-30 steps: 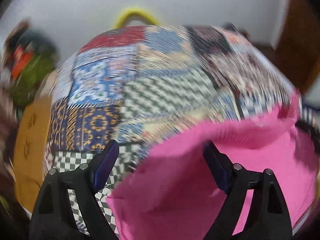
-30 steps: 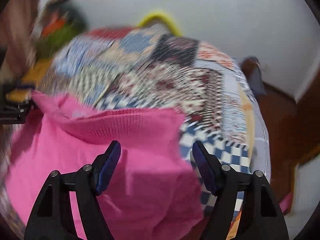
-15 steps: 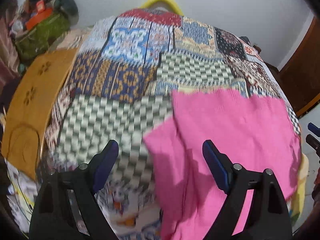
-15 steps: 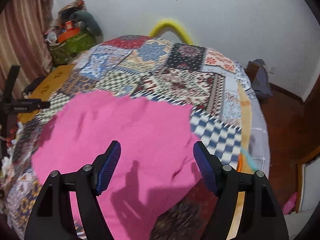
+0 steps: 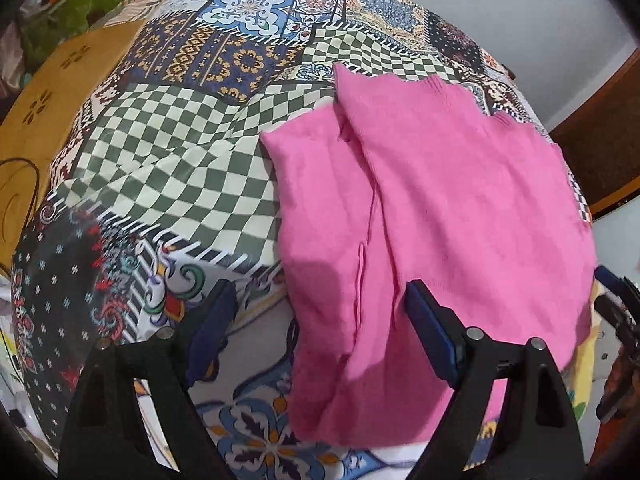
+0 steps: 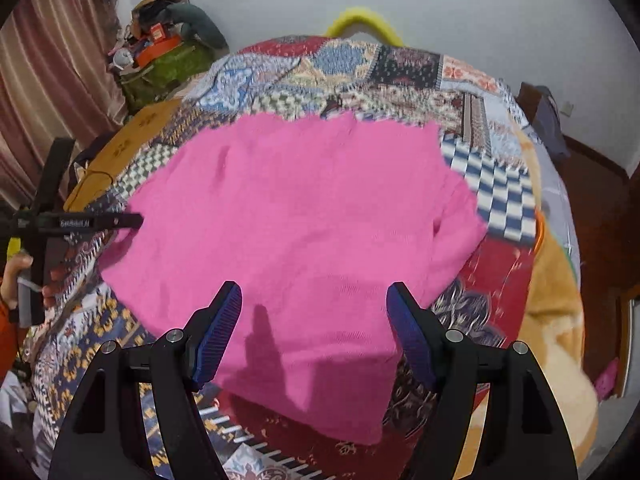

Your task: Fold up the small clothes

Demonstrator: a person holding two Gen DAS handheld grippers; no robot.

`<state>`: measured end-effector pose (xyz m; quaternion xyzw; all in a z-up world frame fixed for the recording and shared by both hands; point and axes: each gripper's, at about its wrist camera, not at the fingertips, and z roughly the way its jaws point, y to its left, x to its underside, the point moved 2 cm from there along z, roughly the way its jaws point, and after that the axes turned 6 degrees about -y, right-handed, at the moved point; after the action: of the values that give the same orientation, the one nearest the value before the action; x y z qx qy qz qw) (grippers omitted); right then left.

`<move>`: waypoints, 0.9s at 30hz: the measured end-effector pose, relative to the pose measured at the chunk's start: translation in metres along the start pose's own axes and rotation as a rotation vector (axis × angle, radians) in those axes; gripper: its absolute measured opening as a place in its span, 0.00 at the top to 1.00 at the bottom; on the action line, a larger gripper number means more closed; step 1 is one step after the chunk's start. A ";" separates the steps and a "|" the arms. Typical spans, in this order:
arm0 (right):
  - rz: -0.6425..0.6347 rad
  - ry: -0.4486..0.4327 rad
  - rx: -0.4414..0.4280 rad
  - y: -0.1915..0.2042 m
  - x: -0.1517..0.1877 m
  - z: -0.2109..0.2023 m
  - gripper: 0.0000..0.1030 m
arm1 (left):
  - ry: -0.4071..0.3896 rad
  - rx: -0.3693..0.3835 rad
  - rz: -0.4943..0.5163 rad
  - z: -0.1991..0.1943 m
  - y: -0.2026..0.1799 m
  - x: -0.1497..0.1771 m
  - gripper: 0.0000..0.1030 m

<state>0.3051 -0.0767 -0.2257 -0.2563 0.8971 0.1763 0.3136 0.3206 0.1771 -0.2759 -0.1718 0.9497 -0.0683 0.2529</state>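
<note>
A pink knit garment (image 5: 448, 208) lies spread flat on a patchwork bedspread (image 5: 168, 152), with a sleeve folded along its left side. It also shows in the right wrist view (image 6: 304, 232). My left gripper (image 5: 320, 328) is open and empty above the garment's near left edge. My right gripper (image 6: 314, 332) is open and empty above the garment's near edge. The left gripper shows at the left edge of the right wrist view (image 6: 60, 222), and the right one at the right edge of the left wrist view (image 5: 620, 308).
The bedspread (image 6: 492, 196) covers a bed that drops off at the right. A yellow-brown board (image 5: 52, 92) lies left of the bed. A cluttered pile with a green bag (image 6: 164, 68) stands at the back left. A yellow curved bar (image 6: 364, 20) sits behind the bed.
Both grippers have pulled back and up from the pink garment. It was lifted and bunched near the fingers a second ago and now lies spread flat on the bedspread.
</note>
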 end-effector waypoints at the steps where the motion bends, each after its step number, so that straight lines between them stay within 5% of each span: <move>1: 0.004 0.006 0.004 -0.001 0.003 0.002 0.31 | -0.011 -0.001 0.008 0.001 -0.001 -0.001 0.26; 4: 0.032 0.007 -0.003 -0.005 0.009 0.002 0.31 | -0.049 0.007 0.069 0.001 -0.010 -0.005 0.44; 7: 0.062 -0.008 0.005 -0.011 0.014 -0.005 0.31 | -0.084 -0.005 0.103 -0.002 -0.016 -0.010 0.81; 9: 0.076 -0.012 0.003 -0.013 0.019 -0.011 0.31 | -0.084 0.000 0.086 -0.004 -0.012 -0.011 0.90; 19: 0.128 0.033 0.009 -0.032 0.052 -0.019 0.31 | -0.020 0.065 0.019 -0.037 0.012 0.049 0.94; 27: 0.212 0.013 -0.094 -0.026 0.053 -0.010 0.31 | -0.007 0.117 0.052 -0.080 0.007 0.100 0.92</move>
<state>0.2792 -0.1208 -0.2570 -0.1756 0.9120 0.2488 0.2748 0.1968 0.1511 -0.2540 -0.1319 0.9472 -0.1166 0.2678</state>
